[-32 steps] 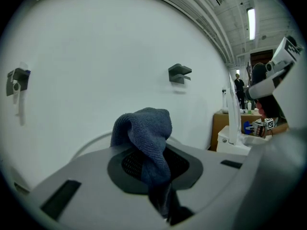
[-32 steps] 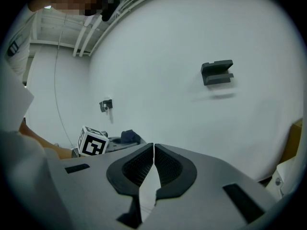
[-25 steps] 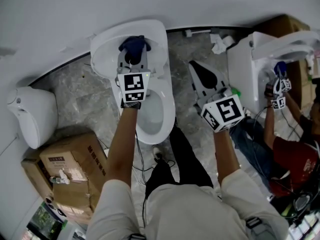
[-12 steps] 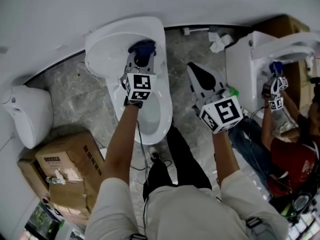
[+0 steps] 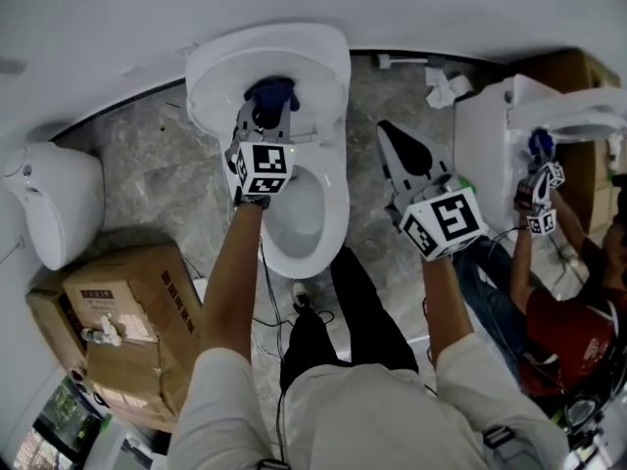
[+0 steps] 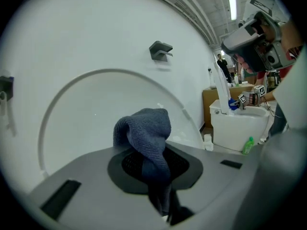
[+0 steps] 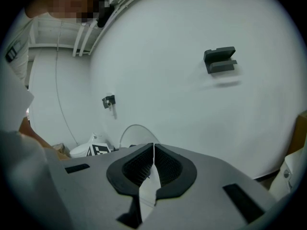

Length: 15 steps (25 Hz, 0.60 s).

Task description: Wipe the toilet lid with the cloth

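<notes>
A white toilet stands against the wall with its lid [image 5: 230, 76] raised; the lid [image 6: 91, 123] fills the left gripper view. My left gripper [image 5: 266, 106] is shut on a dark blue cloth [image 5: 271, 94], which sits bunched at the tips against the lower part of the lid. In the left gripper view the cloth [image 6: 146, 135] sticks up between the closed jaws. My right gripper [image 5: 400, 147] hangs over the floor to the right of the toilet, shut with nothing in it. Its jaws [image 7: 153, 164] meet in the right gripper view, facing the white wall.
A second toilet [image 5: 490, 135] stands at the right, where another person's arm [image 5: 524, 253] holds small grippers with a blue cloth. A white urinal-like fixture [image 5: 54, 204] and cardboard boxes [image 5: 122, 311] are at the left. Crumpled paper [image 5: 441, 91] lies on the marble floor.
My left gripper has come down the lid with the cloth, from near its upper part toward the hinge. The right gripper has barely shifted.
</notes>
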Each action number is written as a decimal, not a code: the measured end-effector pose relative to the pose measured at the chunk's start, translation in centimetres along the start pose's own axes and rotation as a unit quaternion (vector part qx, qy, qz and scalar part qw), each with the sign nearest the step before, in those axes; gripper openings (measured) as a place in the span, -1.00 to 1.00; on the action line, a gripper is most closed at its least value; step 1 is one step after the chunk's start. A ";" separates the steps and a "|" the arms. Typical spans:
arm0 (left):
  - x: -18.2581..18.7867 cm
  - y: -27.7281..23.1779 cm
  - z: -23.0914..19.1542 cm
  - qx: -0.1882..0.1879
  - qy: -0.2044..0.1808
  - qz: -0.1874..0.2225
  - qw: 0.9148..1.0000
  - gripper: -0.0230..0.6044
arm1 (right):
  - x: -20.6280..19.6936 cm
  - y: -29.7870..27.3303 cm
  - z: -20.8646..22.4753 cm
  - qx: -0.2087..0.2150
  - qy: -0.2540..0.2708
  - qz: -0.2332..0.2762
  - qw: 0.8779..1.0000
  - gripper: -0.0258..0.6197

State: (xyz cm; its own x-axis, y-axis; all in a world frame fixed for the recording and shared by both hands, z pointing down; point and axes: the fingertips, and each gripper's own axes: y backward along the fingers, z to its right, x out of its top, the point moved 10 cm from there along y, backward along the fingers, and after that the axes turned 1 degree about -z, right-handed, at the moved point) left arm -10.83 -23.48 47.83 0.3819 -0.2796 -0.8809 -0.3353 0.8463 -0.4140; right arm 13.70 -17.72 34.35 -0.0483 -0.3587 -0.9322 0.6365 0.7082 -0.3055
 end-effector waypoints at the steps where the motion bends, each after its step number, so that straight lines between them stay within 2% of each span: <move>1: -0.4 0.3 -0.6 0.007 0.003 -0.003 1.000 -0.77 | -0.2 -0.3 -0.2 0.004 0.000 -0.002 1.000 -0.83; 7: -2.2 2.2 -3.6 0.034 0.013 -0.007 0.999 -0.77 | -0.6 -2.4 -1.9 0.030 0.007 -0.010 0.999 -0.83; 15: -4.2 4.9 -6.9 0.084 0.047 -0.013 0.995 -0.76 | -1.2 -4.4 -2.9 0.044 0.024 -0.018 0.999 -0.83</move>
State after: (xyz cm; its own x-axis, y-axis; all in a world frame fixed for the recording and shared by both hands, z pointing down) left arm -20.00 -21.30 47.90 0.3040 -0.3370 -0.8911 -0.1740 0.9000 -0.3997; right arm 8.67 -18.66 36.24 -0.1078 -0.3525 -0.9296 0.6990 0.6380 -0.3230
